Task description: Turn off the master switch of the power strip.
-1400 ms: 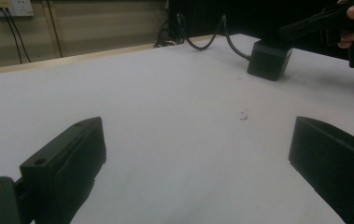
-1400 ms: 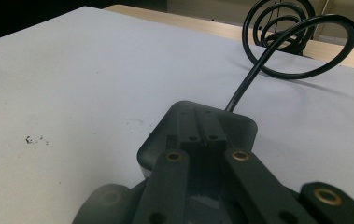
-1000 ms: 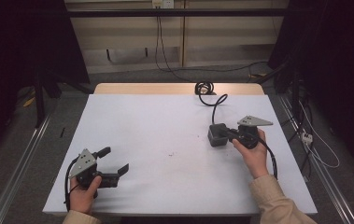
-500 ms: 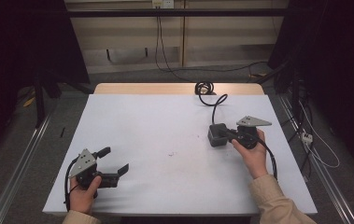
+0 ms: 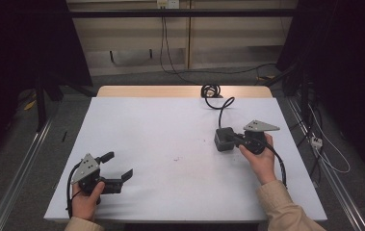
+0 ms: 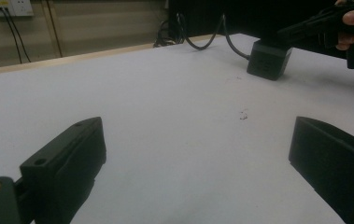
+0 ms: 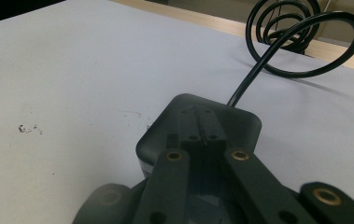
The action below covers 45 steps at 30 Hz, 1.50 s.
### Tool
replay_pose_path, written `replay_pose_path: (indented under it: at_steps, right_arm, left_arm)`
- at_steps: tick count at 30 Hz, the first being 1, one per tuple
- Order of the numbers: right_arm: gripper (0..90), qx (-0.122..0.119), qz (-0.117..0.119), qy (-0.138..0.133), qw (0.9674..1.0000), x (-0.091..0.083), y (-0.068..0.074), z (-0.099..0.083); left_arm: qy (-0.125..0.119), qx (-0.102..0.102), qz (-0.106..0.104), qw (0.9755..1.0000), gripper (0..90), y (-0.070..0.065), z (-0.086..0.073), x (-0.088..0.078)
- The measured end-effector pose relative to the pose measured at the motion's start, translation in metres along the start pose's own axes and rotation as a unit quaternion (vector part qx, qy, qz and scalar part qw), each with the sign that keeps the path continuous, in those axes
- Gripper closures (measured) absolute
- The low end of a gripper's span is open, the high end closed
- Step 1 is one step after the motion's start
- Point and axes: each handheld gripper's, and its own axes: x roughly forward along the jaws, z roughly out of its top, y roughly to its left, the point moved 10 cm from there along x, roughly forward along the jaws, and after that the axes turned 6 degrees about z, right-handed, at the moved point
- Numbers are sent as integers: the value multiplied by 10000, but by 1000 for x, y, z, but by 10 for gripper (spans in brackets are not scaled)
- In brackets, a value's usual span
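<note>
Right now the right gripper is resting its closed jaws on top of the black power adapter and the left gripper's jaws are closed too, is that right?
Not quite. The left gripper has its jaws wide apart with bare table between them, as the left gripper view shows. The rest holds: the right gripper lies with closed jaws on top of the black power adapter.

From my right gripper view the black box [image 7: 198, 135] is half covered by my own closed jaws, so I can't tell whether anything sits between them. Its cable [image 7: 305, 42] coils off the top edge. The specks [image 5: 175, 158] mid-tabletop are too small to identify.
</note>
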Motion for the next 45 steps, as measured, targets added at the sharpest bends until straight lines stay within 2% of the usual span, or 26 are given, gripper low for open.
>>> replay_pose_path:
  at_steps: [9, 15, 26, 31, 36, 45]
  right_arm:
    - [900, -48, -14, -15, 10000, 0, 0, 0]
    - [900, 26, 21, -30, 10000, 0, 0, -1]
    - [900, -59, -23, 6, 10000, 0, 0, -1]
    - [900, -4, -4, 2, 10000, 0, 0, -1]
    - [900, -120, -57, 28, 9999, 0, 1, 0]
    - [900, -150, -76, 71, 9998, 1, 1, -1]
  left_arm:
    - [3, -6, 5, 10000, 37, 0, 0, 0]
    - [15, -16, 11, 10000, 37, 0, -1, 0]
    - [7, 0, 10, 10000, 37, 0, 0, -1]
    - [-1, -4, 13, 10000, 37, 0, 0, -2]
    - [-25, -22, 21, 10000, 37, -1, 1, -2]
    - [-25, -31, 22, 10000, 37, -1, 1, -2]
